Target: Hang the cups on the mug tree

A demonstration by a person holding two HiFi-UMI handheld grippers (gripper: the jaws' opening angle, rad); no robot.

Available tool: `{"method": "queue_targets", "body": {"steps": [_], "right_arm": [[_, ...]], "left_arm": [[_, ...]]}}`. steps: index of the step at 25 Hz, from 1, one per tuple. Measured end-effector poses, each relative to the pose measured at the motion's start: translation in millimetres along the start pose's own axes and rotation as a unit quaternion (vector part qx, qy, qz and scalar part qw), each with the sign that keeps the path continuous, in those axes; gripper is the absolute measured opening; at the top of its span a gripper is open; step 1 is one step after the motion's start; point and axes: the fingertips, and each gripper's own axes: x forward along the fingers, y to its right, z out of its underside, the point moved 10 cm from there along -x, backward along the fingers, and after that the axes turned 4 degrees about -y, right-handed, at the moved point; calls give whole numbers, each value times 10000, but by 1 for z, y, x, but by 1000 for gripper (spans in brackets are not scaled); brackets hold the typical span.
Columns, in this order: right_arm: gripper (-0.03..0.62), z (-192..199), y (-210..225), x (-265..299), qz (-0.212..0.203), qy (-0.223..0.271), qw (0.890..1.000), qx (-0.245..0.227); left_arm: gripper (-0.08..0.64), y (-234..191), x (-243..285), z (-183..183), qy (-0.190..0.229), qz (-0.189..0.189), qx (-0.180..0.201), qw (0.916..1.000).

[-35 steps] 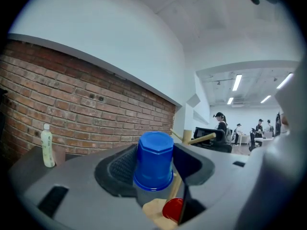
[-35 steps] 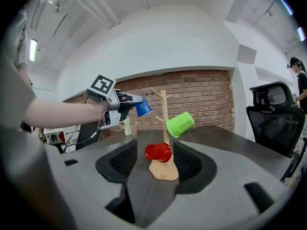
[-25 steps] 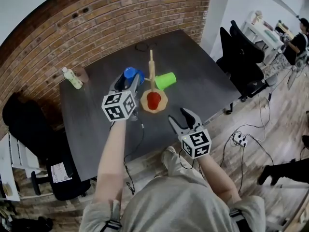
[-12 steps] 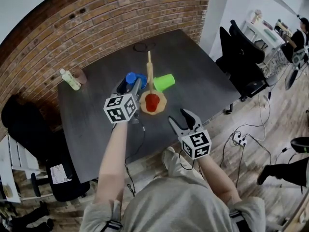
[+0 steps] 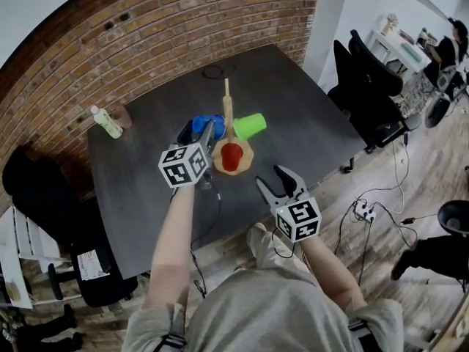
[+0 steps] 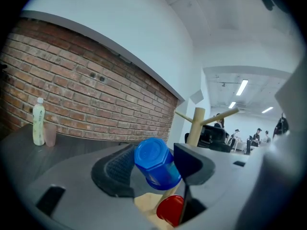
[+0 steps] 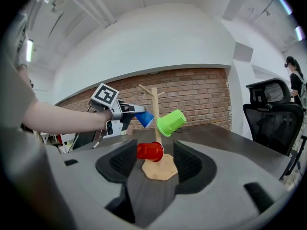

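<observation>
A wooden mug tree (image 5: 228, 108) stands mid-table on a tan base. A green cup (image 5: 250, 125) hangs on its right side and a red cup (image 5: 232, 155) hangs low at the front. My left gripper (image 5: 201, 132) is shut on a blue cup (image 5: 210, 125), held tilted just left of the trunk. In the left gripper view the blue cup (image 6: 156, 164) fills the gap between the jaws, with the tree (image 6: 194, 126) behind and the red cup (image 6: 170, 210) below. My right gripper (image 5: 271, 176) stands open and empty, nearer me than the tree, facing the red cup (image 7: 150, 151) and green cup (image 7: 171, 122).
A small bottle (image 5: 107, 121) and a pinkish tumbler (image 5: 124, 114) stand at the table's far left corner. A cable loop (image 5: 218, 70) lies near the brick wall. Black office chairs (image 5: 366, 86) stand off the right edge, and another chair (image 5: 44, 189) to the left.
My left gripper has sunk a little with the blue cup and brought it closer to the tree's trunk. The right gripper has stayed where it was.
</observation>
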Motion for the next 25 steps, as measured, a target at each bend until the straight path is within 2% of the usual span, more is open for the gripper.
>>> {"method": "queue_targets", "body": {"steps": [9,16,22,25], "right_arm": [[233,0,-3,0,-30,7,10000,3],[233,-1,-8,0,-62,32,10000,-13],[232,-1,-15,-6,-82,69,9999,-27],[232,-1,-21,-12,-89,76,9999,-35]], "left_arm": [[249,-3,-5,2,-70,-259,102,9996],[249,1,-14,4,-34,-229,136,9996],[245,11,-37,7,168,-174,152,9996],[205,18,-57,9,297,-248,149,9991]]}}
